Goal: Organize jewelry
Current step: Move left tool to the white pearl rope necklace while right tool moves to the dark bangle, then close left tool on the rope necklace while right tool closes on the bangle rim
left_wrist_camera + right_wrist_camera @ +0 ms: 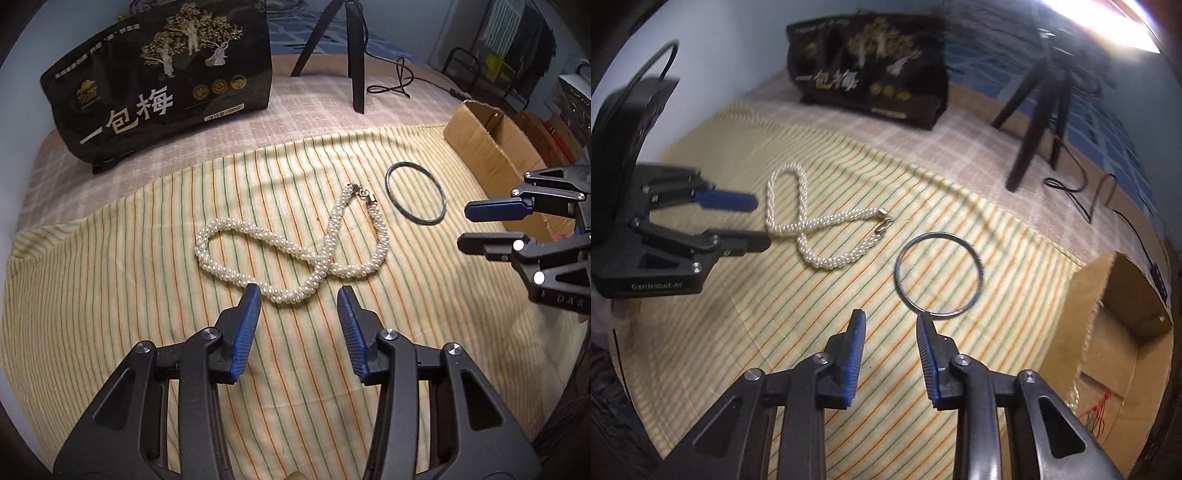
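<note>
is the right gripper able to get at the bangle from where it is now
Probably yes. The right gripper is open just short of the bangle, which lies flat and alone on the striped cloth. The pearl necklace lies apart, nothing between.

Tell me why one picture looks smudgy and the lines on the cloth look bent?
Left wrist view: sharp, pearl necklace crisp, but the fisheye lens bends the striped cloth and darkens the corners. Right wrist view: blurry, the black bag and tripod smeared, with white glare at the top right.
</note>
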`<state>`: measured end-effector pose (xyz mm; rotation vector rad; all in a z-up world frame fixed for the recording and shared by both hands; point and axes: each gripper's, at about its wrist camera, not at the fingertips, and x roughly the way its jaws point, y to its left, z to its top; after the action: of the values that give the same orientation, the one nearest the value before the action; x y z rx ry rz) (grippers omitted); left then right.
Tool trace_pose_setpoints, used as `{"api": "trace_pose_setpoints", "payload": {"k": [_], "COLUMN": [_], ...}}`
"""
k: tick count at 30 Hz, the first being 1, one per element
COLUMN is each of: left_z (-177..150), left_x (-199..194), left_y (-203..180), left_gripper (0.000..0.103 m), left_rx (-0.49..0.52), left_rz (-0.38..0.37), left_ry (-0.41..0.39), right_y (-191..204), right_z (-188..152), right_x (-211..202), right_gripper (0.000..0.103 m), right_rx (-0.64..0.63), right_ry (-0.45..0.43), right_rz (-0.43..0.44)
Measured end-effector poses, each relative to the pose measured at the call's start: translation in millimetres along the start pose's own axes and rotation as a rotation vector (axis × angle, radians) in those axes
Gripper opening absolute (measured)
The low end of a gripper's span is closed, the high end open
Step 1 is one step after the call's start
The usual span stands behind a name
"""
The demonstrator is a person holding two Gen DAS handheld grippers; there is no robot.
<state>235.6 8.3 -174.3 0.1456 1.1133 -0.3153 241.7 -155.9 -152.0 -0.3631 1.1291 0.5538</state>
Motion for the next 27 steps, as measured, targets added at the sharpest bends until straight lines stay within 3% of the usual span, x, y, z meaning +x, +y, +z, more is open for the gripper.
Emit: {"api": "trace_pose_setpoints", "payload": {"k": [9, 14, 18, 21, 25, 27], "left_z": [5, 9, 8, 8, 6, 6], "left_x": [17, 16, 21, 26, 31, 31], "left_y": [-5, -8, -16, -16, -18, -20], "left_gripper": [0.042, 0.041, 0.040, 0.025, 0.019, 0.011], "left_rx": [0.047, 0.061, 0.105, 0.108, 0.126, 0.137], "left_rz": [0.019, -0.018, 0.008, 0.024, 0.037, 0.043], "left_ry": [0.003, 0.009, 0.004, 0.009, 0.000, -0.010], "right_y": [-1, 1, 0, -5, -8, -6], "right_z": [6, 7, 8, 9, 10, 10], "right_x": [25, 33, 38, 41, 43, 45], "right_gripper": [0.026, 0.026, 0.026, 0.026, 0.026, 0.026], "right_rx": [-0.023, -0.033, -0.030, -0.006, 0.002, -0.005], "right_ry": [0.039, 0.053, 0.055, 0.059, 0.067, 0.071], "right_rz": [-0.020, -0.022, -0.030, -0.032, -0.042, -0.051]}}
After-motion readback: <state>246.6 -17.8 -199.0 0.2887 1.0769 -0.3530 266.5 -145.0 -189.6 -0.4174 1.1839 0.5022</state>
